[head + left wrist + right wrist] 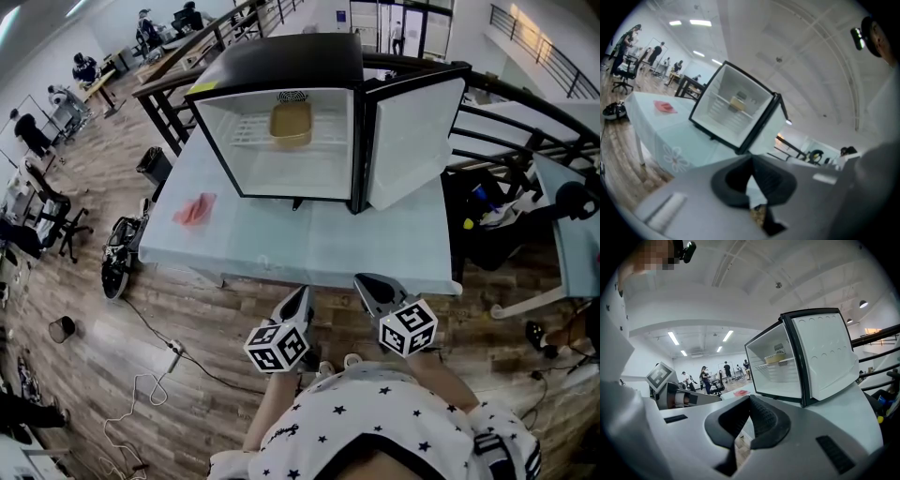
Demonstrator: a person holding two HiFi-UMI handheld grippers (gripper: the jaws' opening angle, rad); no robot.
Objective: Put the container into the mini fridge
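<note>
The yellow plastic container [292, 123] sits shelved inside the open black mini fridge [281, 58]. Left gripper [300, 300] and right gripper [368, 286] hang back, jaws pressed together and empty, placing seemingly done.

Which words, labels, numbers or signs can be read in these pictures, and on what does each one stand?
None can be read.
Yellow sticker on the black mini fridge's top edge: too small to read.
Left gripper and right gripper: only black-and-white square markers, no letters.
</note>
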